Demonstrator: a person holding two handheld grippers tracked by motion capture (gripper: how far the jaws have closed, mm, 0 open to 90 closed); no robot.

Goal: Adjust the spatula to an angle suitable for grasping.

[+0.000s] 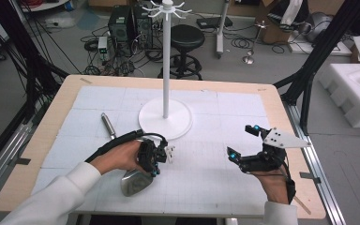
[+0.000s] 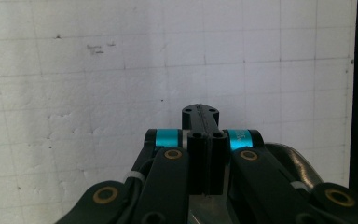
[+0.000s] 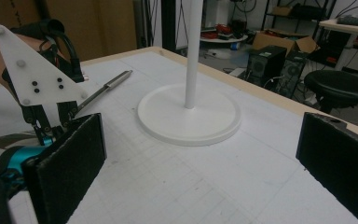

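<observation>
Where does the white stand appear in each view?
High view: white stand at upper centre, on the mat's far half.
Left gripper view: the camera faces bare mat, away from it.
Right gripper view: base and pole at upper centre.
Shared landmark: the white gridded mat.

Open mat (image 1: 215,183) between my left gripper (image 1: 165,154) and right gripper (image 1: 241,145), nothing lying there. Ahead, the stand's base (image 1: 165,118) and pole (image 1: 167,61) block the middle. Spatula (image 1: 122,154) lies under my left hand, so that side's tight.
</observation>
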